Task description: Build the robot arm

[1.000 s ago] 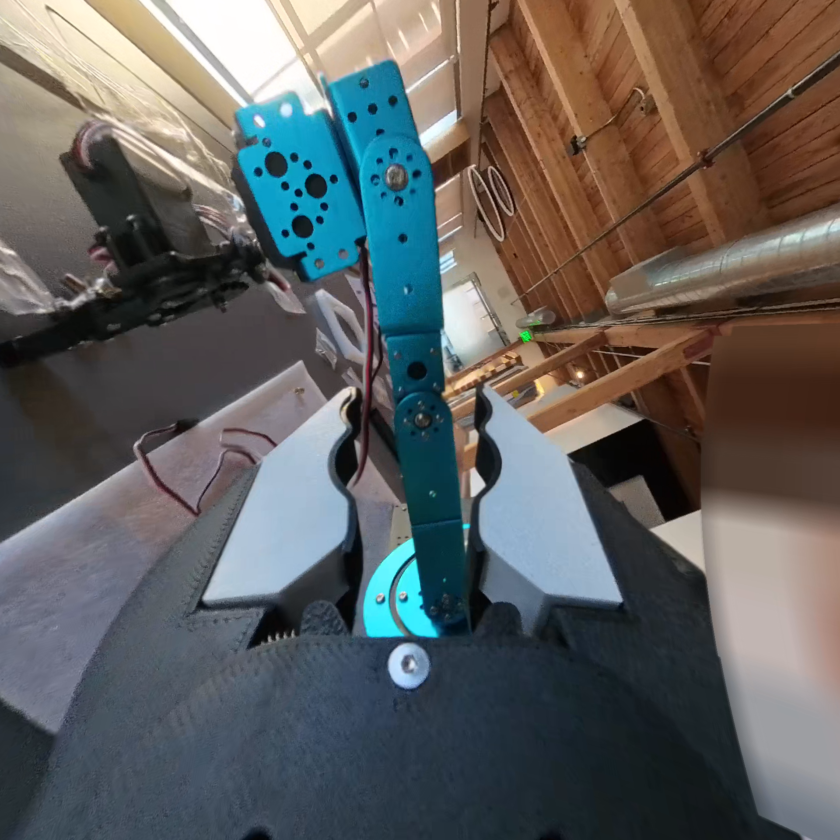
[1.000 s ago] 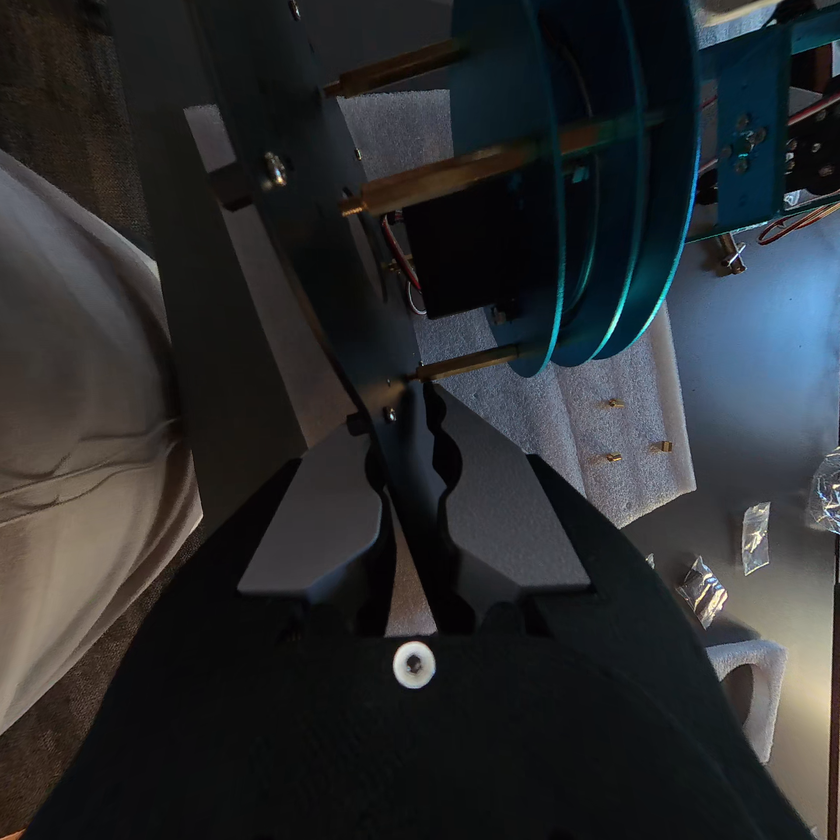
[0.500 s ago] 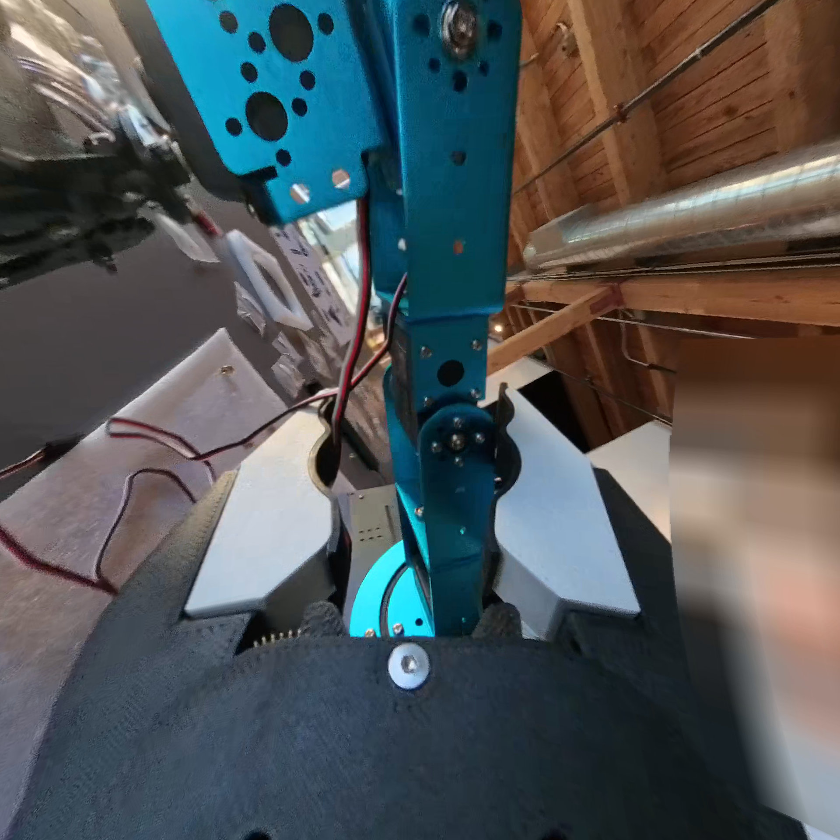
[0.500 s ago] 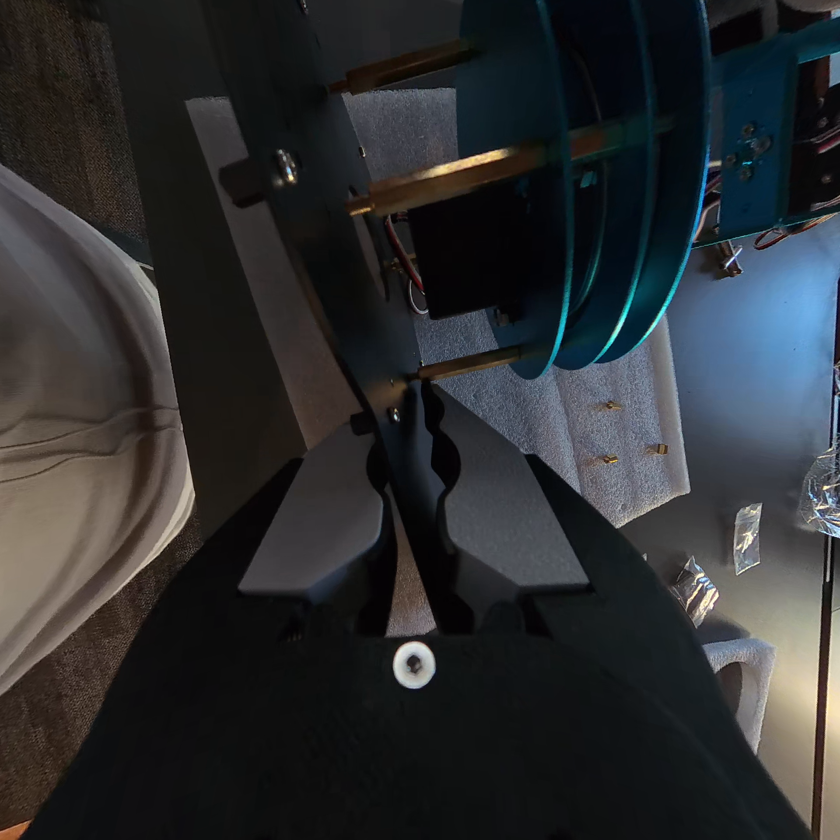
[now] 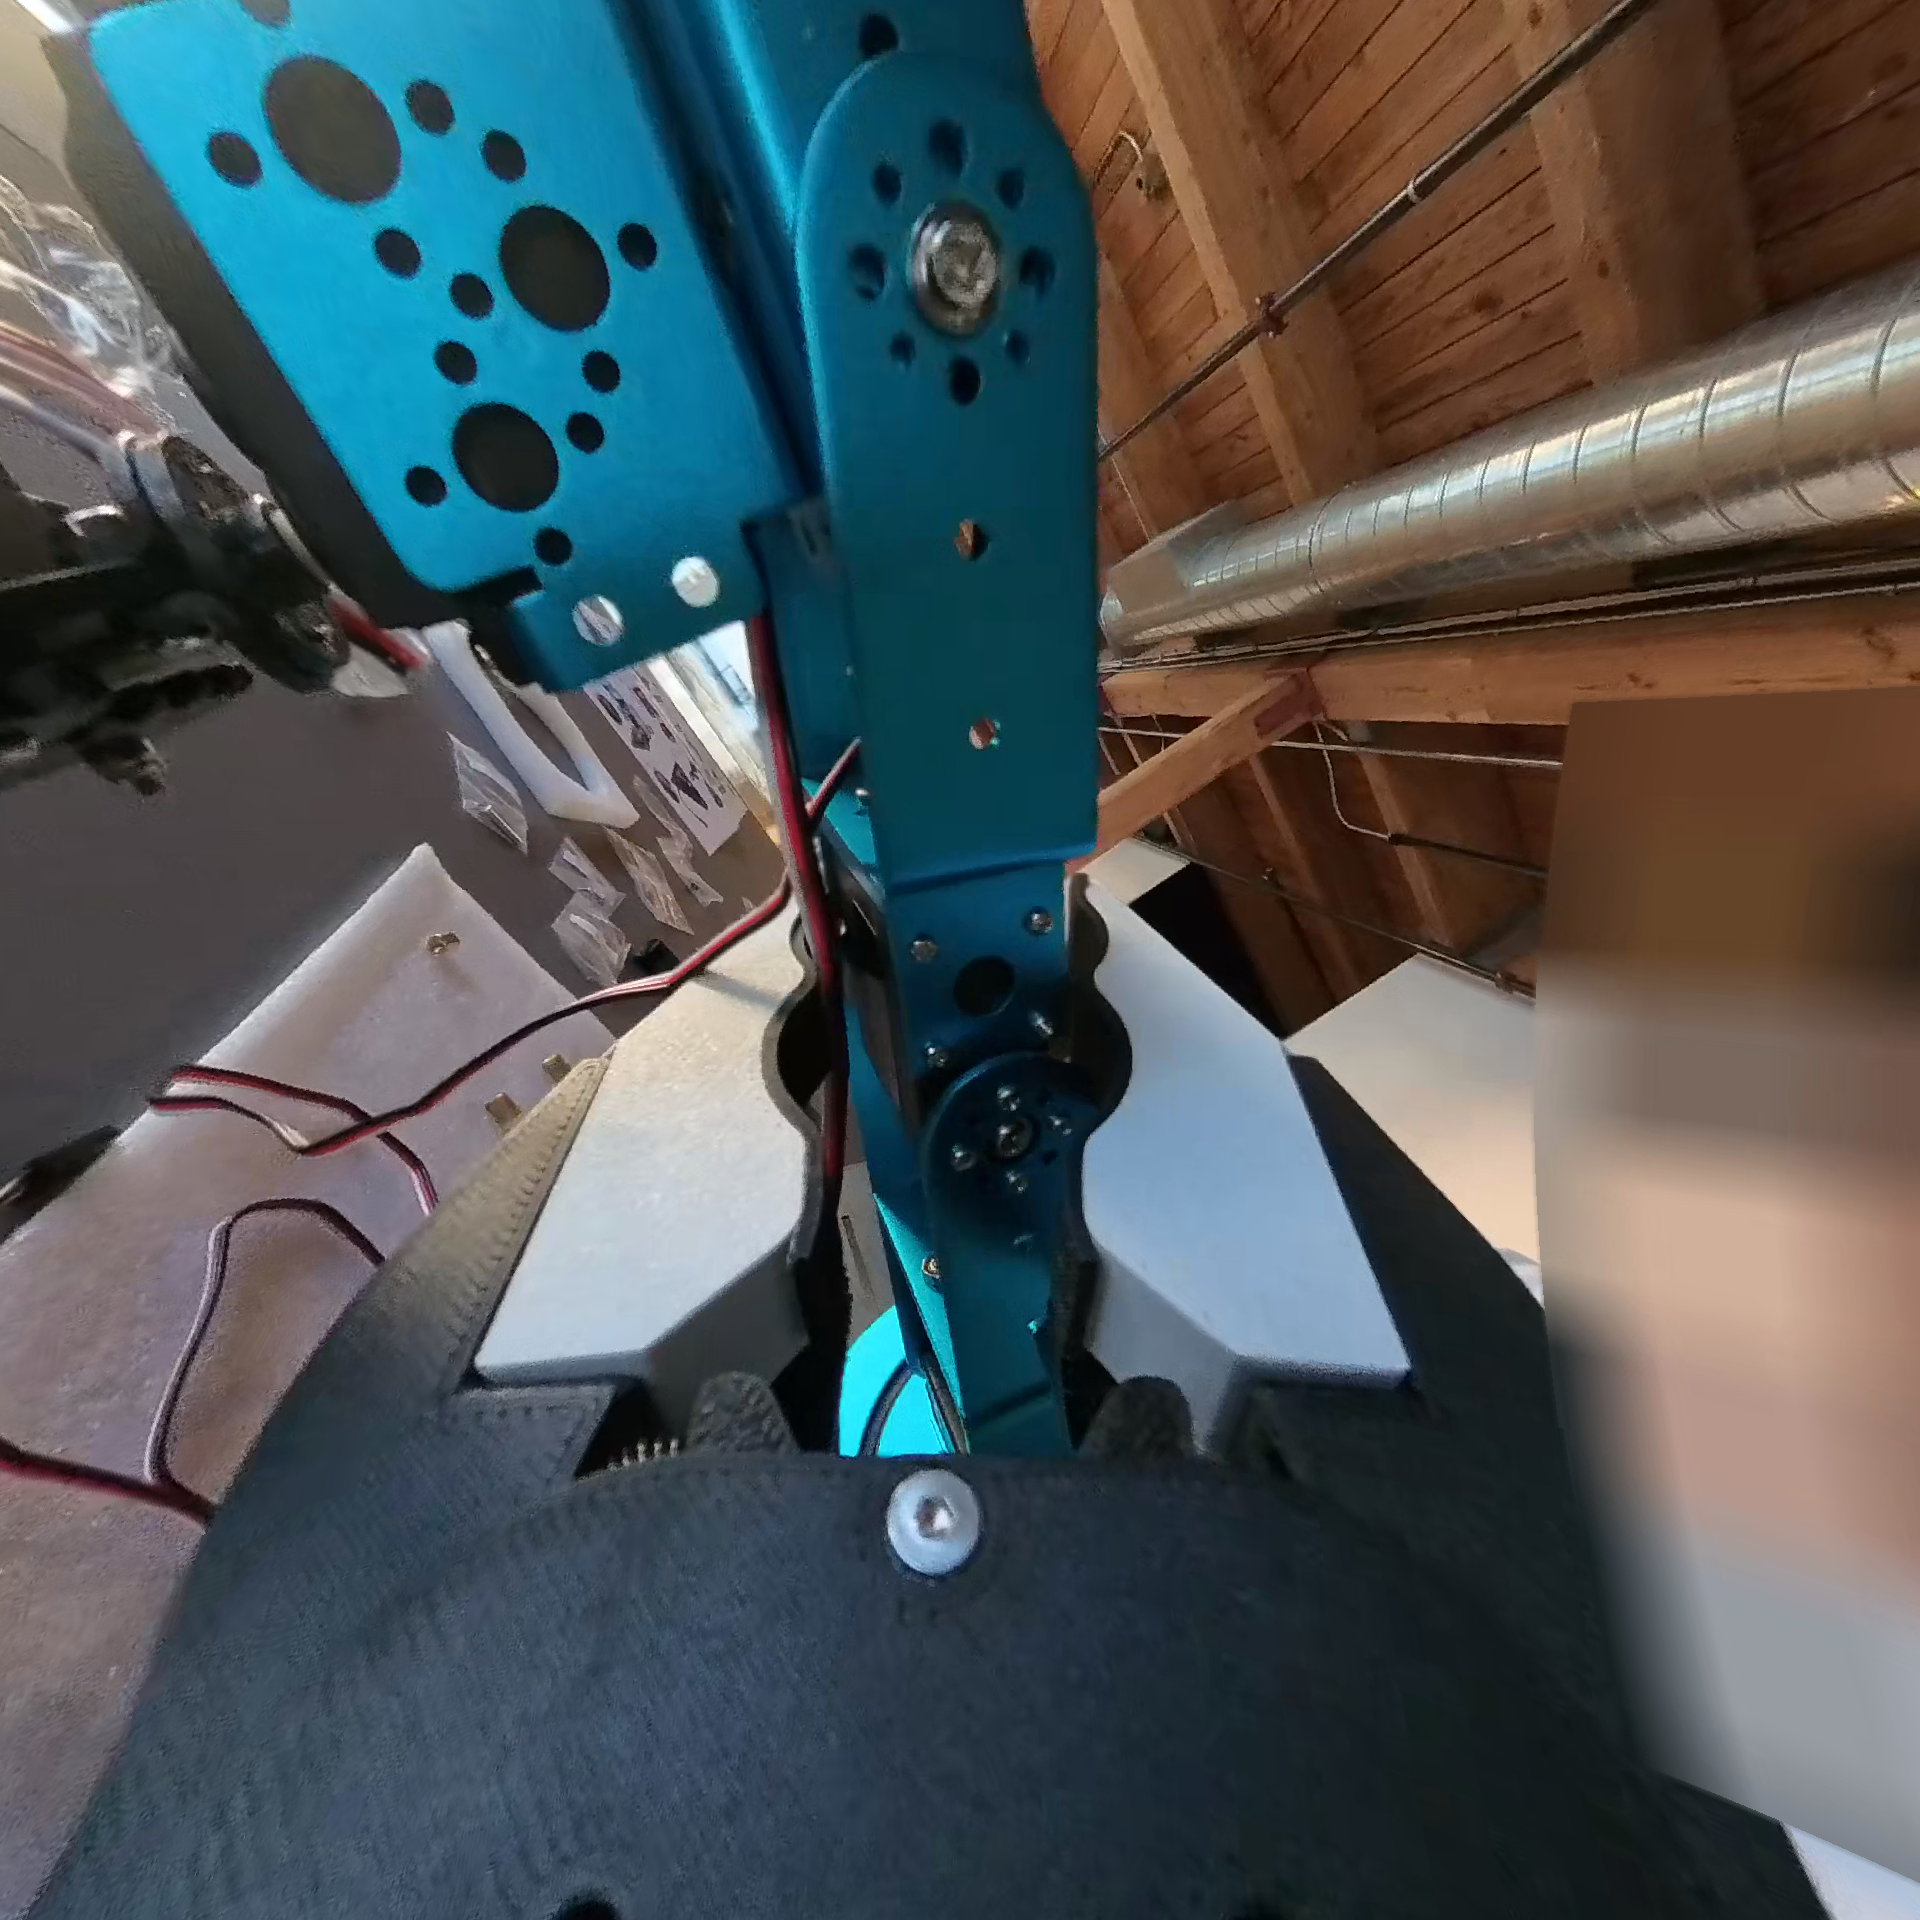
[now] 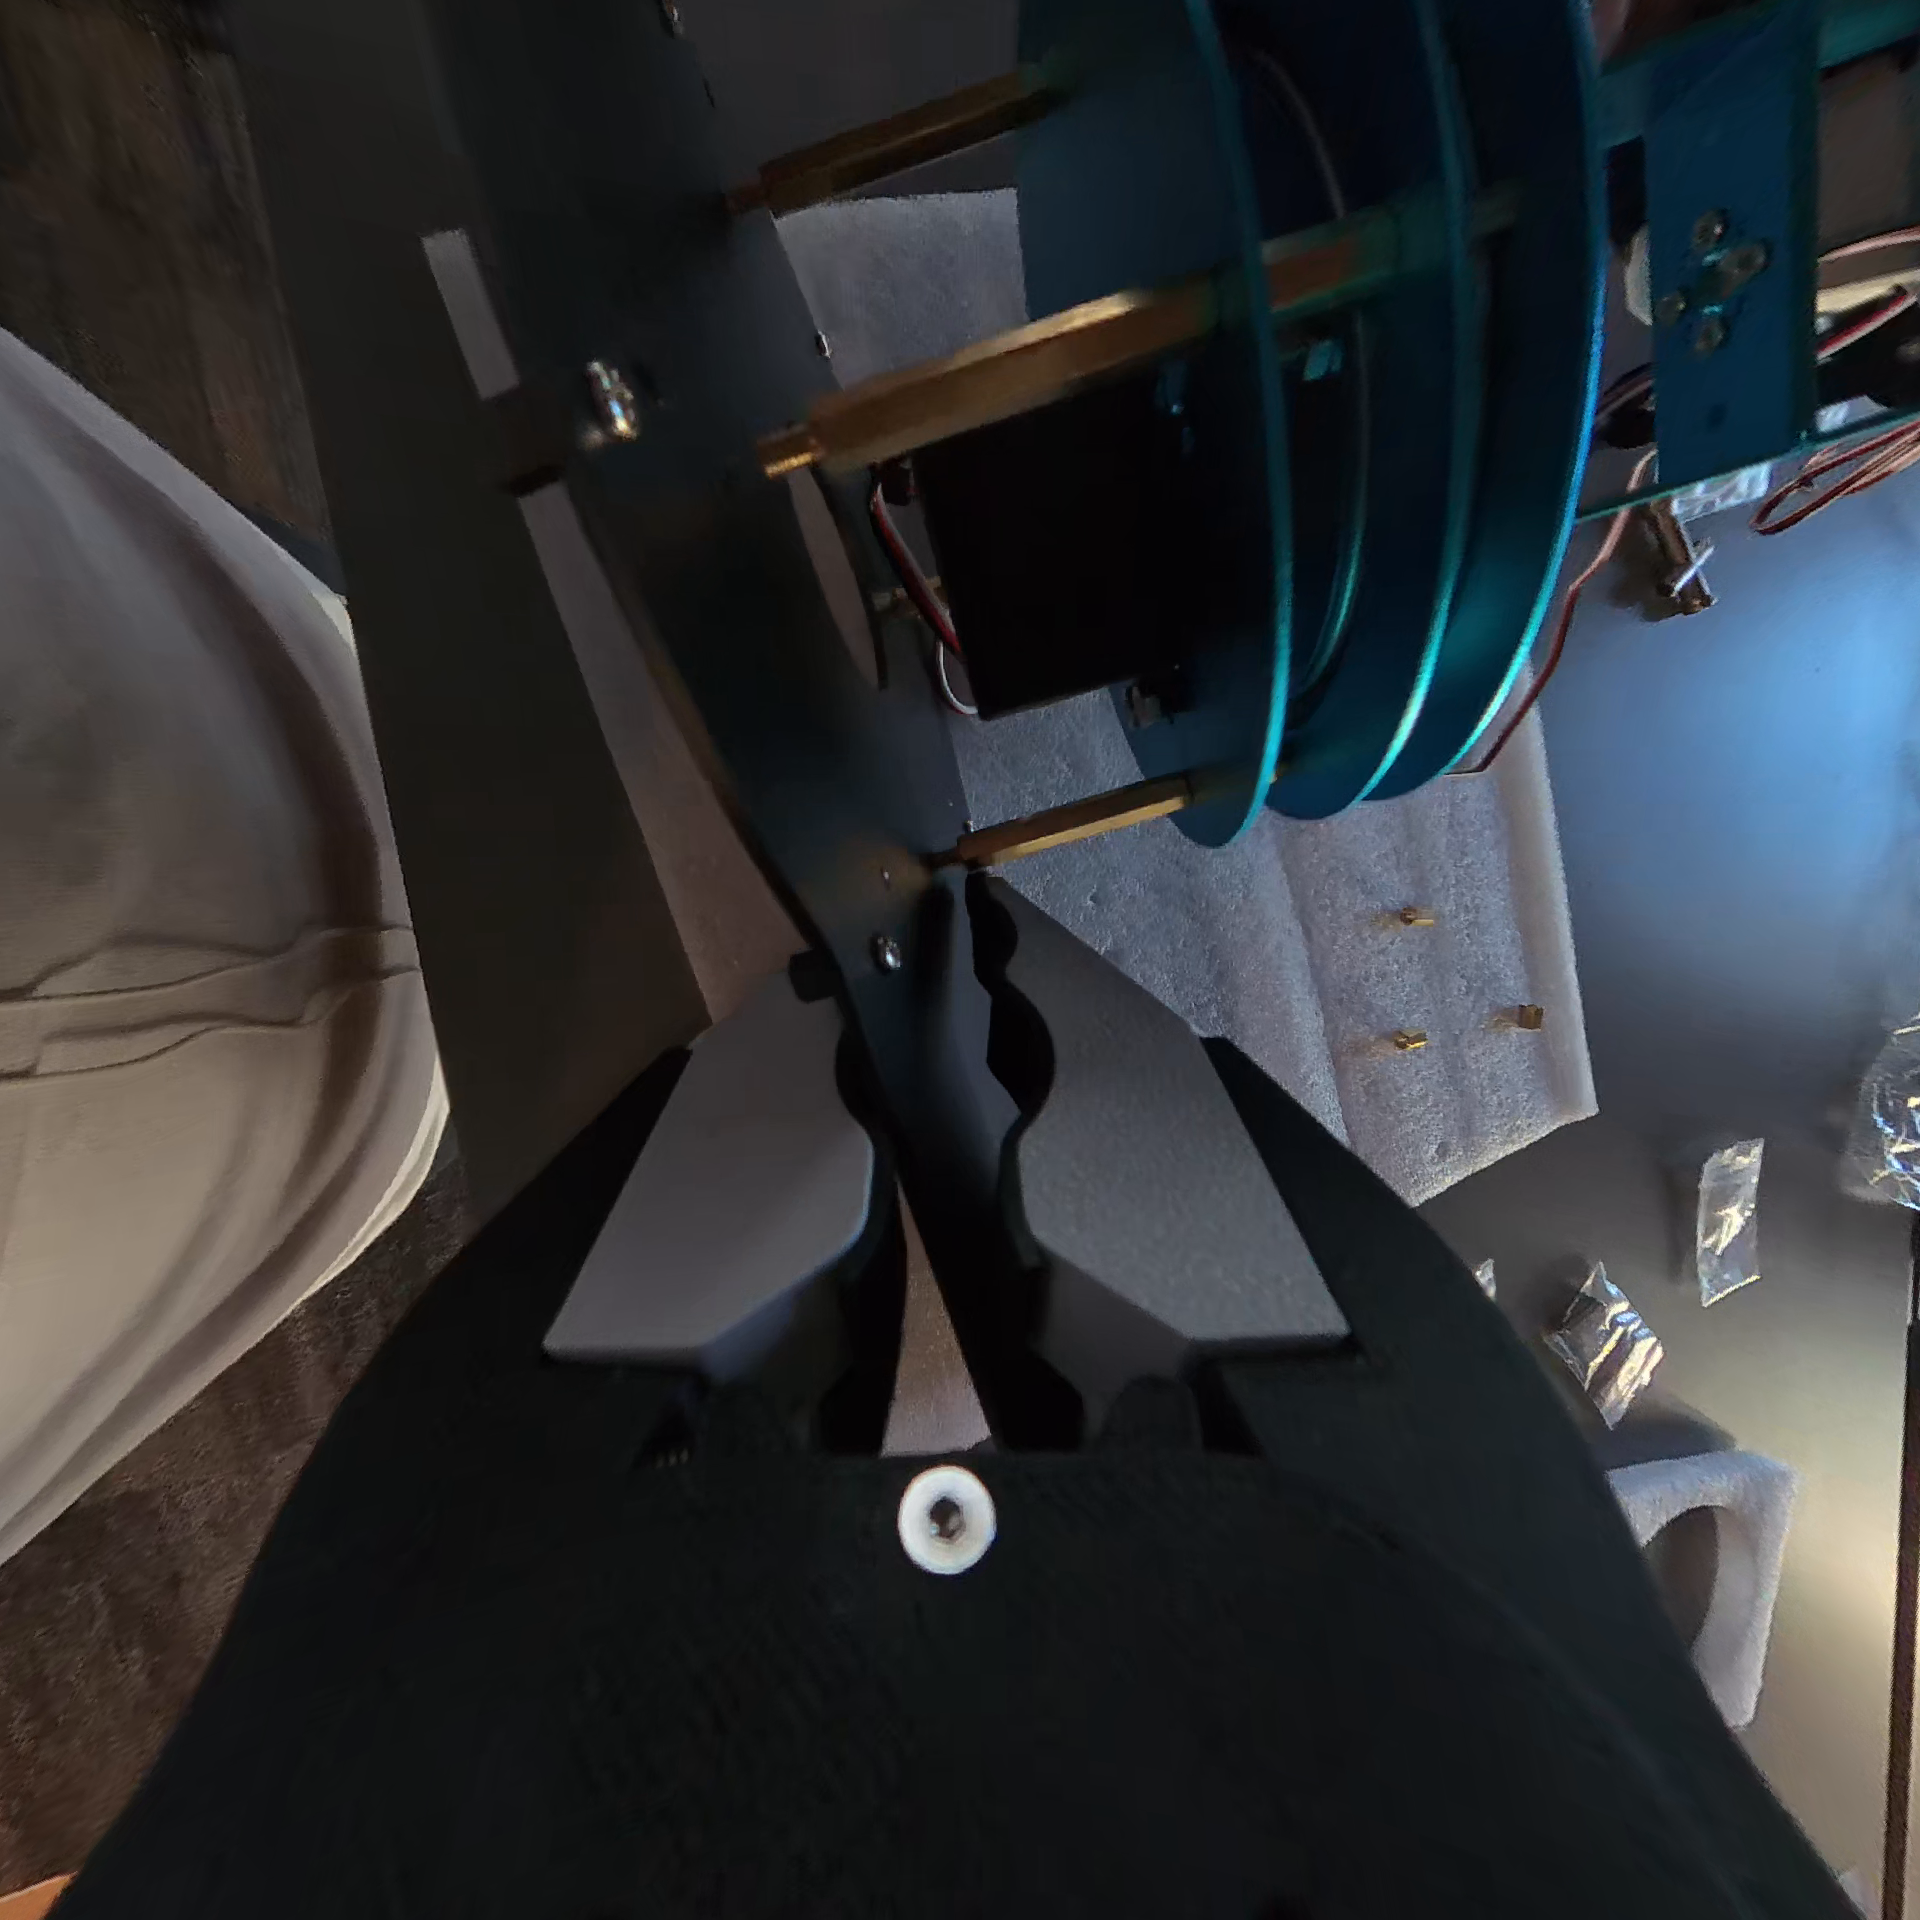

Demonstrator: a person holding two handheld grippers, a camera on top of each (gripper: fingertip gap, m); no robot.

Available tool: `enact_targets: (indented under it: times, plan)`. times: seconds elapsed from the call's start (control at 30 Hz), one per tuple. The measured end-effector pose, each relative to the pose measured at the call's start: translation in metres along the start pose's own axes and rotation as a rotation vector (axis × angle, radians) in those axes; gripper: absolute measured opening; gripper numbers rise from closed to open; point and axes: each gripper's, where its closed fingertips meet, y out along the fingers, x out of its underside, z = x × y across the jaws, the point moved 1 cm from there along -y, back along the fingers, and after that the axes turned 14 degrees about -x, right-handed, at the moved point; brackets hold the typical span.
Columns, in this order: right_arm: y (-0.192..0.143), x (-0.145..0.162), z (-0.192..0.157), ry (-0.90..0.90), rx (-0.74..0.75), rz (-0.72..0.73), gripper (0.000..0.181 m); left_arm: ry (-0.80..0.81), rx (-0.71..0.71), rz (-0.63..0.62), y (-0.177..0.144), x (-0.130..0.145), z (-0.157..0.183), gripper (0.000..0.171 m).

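Observation:
A blue metal robot arm kit stands tilted between both grippers. In the left wrist view my left gripper (image 5: 940,914) is shut around the arm's lower blue link (image 5: 966,623), just above the round blue turntable (image 5: 883,1403). A blue perforated bracket (image 5: 447,312) hangs at the upper left, and red and black wires (image 5: 520,1039) trail past the left finger. In the right wrist view my right gripper (image 6: 951,883) is shut on the edge of the black base plate (image 6: 644,623). Brass standoffs (image 6: 987,384) join that plate to the blue discs (image 6: 1403,520), with a black servo (image 6: 1070,582) between them.
A white foam sheet (image 6: 1403,987) lies under the kit with loose small brass standoffs (image 6: 1408,1039). Small plastic bags (image 6: 1725,1216) and a white foam block (image 6: 1704,1538) lie on the dark table at right. A person's white clothing (image 6: 156,831) is close at left. Spacing between my two grippers at the tips: around 20 cm.
My left gripper has moved closer up the blue arm and its fingers have narrowed onto the lower link. My right gripper has kept its hold on the base plate, and the kit has shifted slightly.

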Motion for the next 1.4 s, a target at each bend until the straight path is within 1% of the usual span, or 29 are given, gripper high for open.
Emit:
enact_targets:
  times: [0.13,0.27,0.5,0.77,0.97,1.13,1.4]
  plan:
    - [0.000,0.000,0.000,0.006,0.018,0.015,0.008,0.002,-0.011,0.010,-0.003,0.000,0.000,0.041]
    - [-0.001,0.000,0.004,0.051,0.028,0.042,0.015,-0.008,-0.014,0.023,-0.002,-0.001,0.000,0.040]
    - [-0.001,-0.001,0.005,0.054,0.027,0.051,0.015,-0.020,-0.030,0.027,0.000,-0.003,-0.002,0.039]
    - [-0.002,-0.002,0.008,0.068,-0.048,0.023,0.011,-0.036,-0.029,0.037,0.001,-0.008,-0.003,0.039]
    - [-0.002,-0.003,0.007,0.053,-0.055,0.013,0.009,-0.037,-0.038,0.039,0.001,-0.008,-0.004,0.038]
    - [-0.002,-0.004,0.008,0.085,-0.088,0.007,0.008,-0.062,-0.058,0.055,0.006,-0.012,-0.006,0.036]
    - [-0.003,-0.005,0.012,0.133,-0.158,-0.003,0.007,-0.087,-0.051,0.078,0.007,-0.019,-0.008,0.037]
